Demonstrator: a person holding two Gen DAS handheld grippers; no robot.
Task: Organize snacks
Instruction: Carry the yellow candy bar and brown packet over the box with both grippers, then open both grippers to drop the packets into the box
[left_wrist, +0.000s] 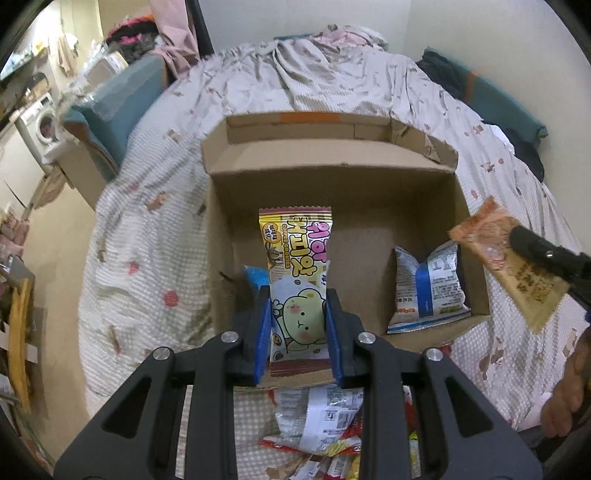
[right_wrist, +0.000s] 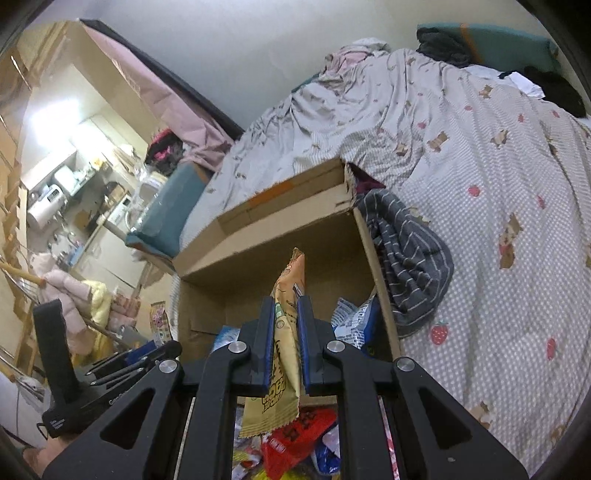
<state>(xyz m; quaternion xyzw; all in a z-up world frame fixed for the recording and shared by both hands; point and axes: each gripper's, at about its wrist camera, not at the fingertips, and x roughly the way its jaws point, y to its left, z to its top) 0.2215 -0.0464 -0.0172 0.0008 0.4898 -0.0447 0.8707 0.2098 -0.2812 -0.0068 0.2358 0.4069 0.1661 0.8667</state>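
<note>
My left gripper is shut on a yellow and pink cookie packet with a cartoon face, held over the near edge of an open cardboard box on the bed. Inside the box lie a blue-white snack bag at right and a blue packet at left. My right gripper is shut on a tan and orange snack packet, held edge-on before the box. That packet also shows at the right of the left wrist view.
A heap of loose snack packets lies on the bed in front of the box; it also shows in the right wrist view. A striped grey cloth lies against the box's right wall. The bedspread surrounds the box.
</note>
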